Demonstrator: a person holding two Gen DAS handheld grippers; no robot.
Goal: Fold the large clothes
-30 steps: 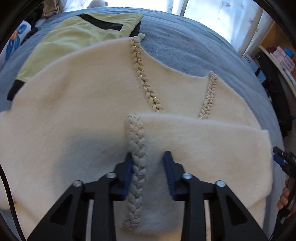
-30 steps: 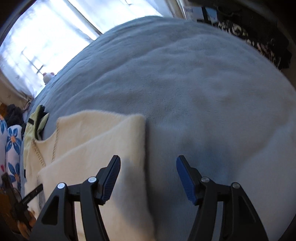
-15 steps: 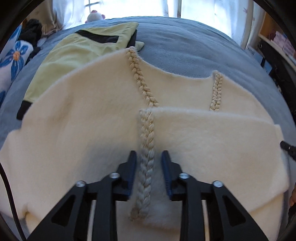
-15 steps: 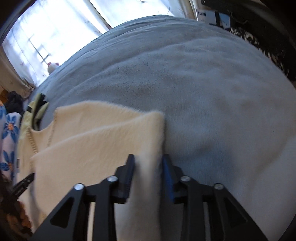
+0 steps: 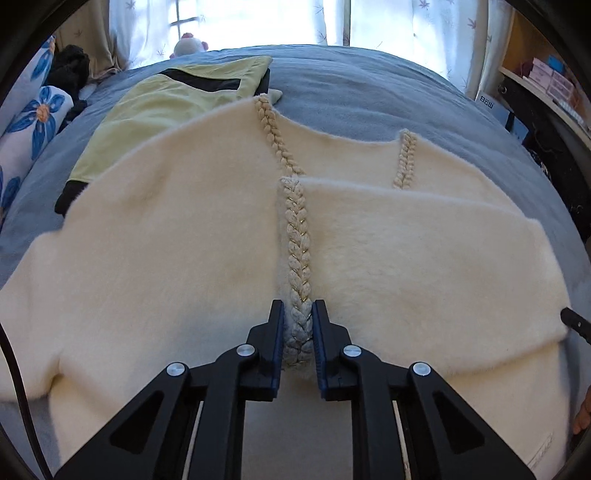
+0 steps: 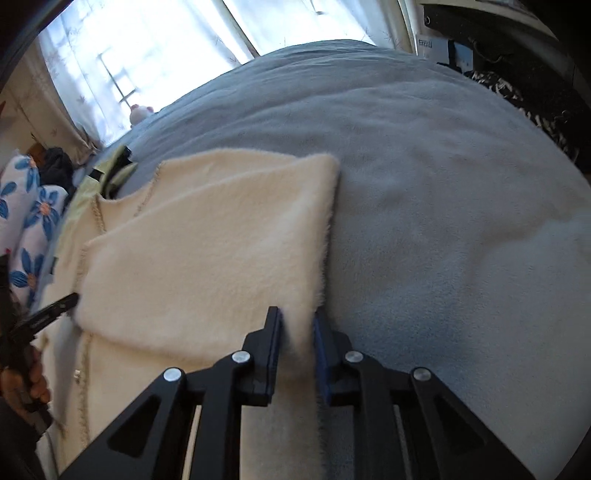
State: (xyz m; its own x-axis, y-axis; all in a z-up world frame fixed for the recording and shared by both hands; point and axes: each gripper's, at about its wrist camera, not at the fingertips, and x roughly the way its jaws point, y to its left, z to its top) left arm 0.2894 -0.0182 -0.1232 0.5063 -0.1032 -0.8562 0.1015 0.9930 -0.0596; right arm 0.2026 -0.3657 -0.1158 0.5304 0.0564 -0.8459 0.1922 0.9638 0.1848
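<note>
Fingers of the left gripper (image 5: 298, 332) have just closed on the cream cardigan's (image 5: 166, 236) braided trim (image 5: 295, 258) at lower centre, while the right gripper (image 6: 297, 343) has just pinched its folded side edge, likely to carry the next fold evenly.

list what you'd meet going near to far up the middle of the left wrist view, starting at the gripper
left gripper shut on the braided trim → cream garment → blue-grey bedspread → bright curtained window

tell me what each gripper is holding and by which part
Left gripper: cream cardigan, pinched on its braided front trim. Right gripper: the same cardigan, pinched at its folded side edge.
</note>
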